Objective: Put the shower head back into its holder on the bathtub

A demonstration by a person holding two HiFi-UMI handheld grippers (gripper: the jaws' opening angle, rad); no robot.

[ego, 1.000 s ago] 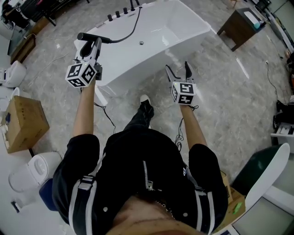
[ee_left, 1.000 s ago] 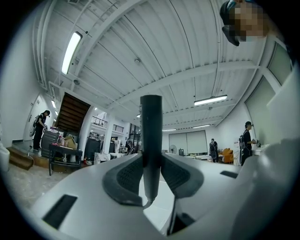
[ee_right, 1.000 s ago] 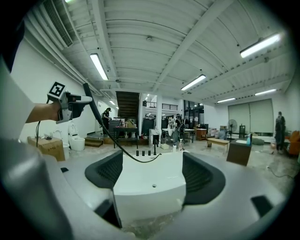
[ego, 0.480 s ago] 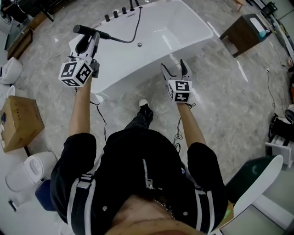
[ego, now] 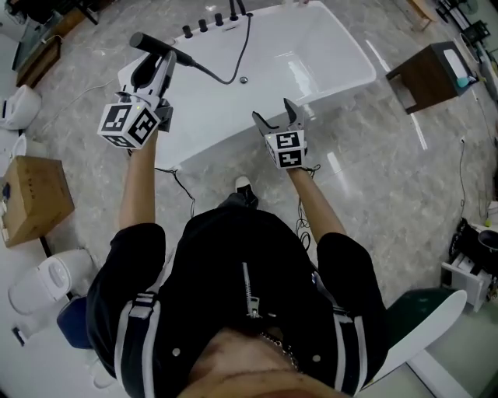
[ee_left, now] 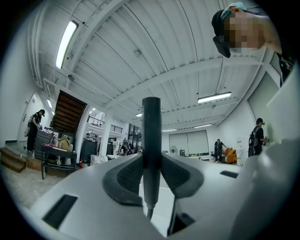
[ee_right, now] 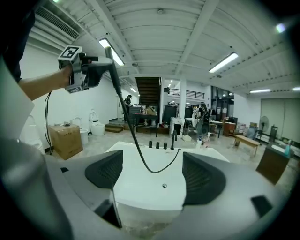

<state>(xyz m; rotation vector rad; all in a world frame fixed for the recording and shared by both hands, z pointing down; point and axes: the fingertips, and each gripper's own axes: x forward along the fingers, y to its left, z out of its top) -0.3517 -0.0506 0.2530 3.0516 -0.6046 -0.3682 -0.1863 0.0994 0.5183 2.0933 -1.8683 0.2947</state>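
A black stick-shaped shower head (ego: 158, 47) is clamped in my left gripper (ego: 153, 71), held above the left end of the white bathtub (ego: 311, 62). In the left gripper view its handle (ee_left: 151, 140) stands upright between the pads. Its black hose (ego: 227, 74) sags into the tub and rises to the black tap fittings (ego: 216, 19) on the far rim. My right gripper (ego: 274, 118) is open and empty over the tub's near edge. Through the right gripper view I see the tub (ee_right: 154, 187), the taps (ee_right: 161, 145), the hose (ee_right: 136, 140) and the left gripper (ee_right: 86, 70).
A cardboard box (ego: 35, 198) and white toilets (ego: 19, 105) stand on the floor at the left. A dark wooden side table (ego: 432, 74) is at the right of the tub. A green and white chair (ego: 424, 326) is at the lower right. A thin cable (ego: 183, 186) lies by the tub.
My right gripper has moved left and closer to the tub's near edge. The left gripper still holds the shower head, its tip swung slightly toward the tap end.
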